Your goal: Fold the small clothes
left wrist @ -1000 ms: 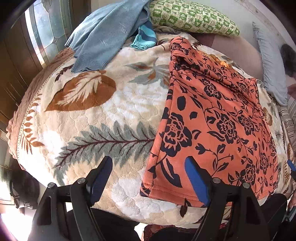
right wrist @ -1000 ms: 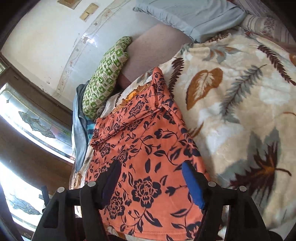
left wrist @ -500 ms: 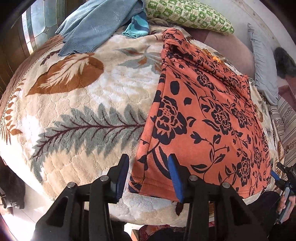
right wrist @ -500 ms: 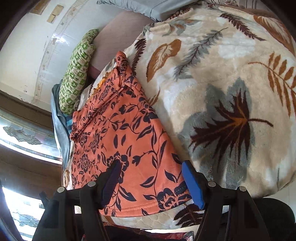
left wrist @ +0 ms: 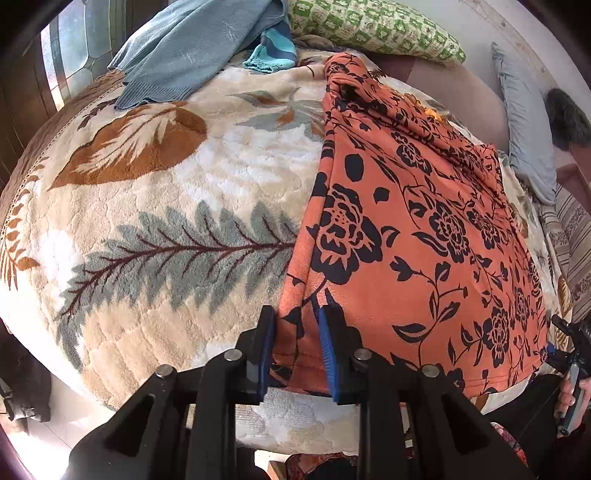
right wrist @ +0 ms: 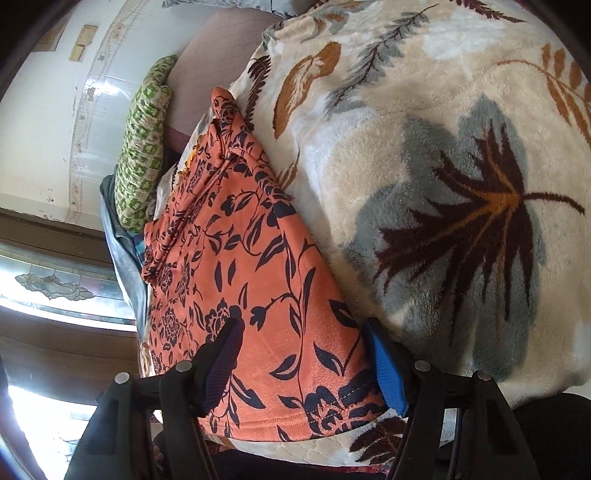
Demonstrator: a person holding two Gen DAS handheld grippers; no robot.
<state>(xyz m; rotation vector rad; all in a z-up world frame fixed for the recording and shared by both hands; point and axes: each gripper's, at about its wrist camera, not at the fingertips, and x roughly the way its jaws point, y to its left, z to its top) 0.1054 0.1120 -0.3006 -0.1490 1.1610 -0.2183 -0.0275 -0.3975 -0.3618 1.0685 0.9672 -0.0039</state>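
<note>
An orange garment with a dark floral print (left wrist: 424, 229) lies flat on a leaf-patterned blanket (left wrist: 166, 206) on a bed. My left gripper (left wrist: 295, 343) is closed on the garment's near left hem corner, which bunches between the blue pads. In the right wrist view the same garment (right wrist: 240, 258) runs away from me. My right gripper (right wrist: 303, 369) is open and straddles the near right hem corner, one finger on each side, not pinching it. The right gripper also shows at the far right of the left wrist view (left wrist: 565, 354).
A blue knitted garment (left wrist: 192, 48) and a teal striped cloth (left wrist: 273, 51) lie at the far edge of the bed. A green patterned pillow (left wrist: 373, 29) and a grey pillow (left wrist: 528, 129) lie behind the garment. A window with patterned glass (right wrist: 55, 280) stands on the left.
My left gripper moved in over the garment's left hem corner and closed on it. My right gripper moved down to the right hem corner and stayed open.
</note>
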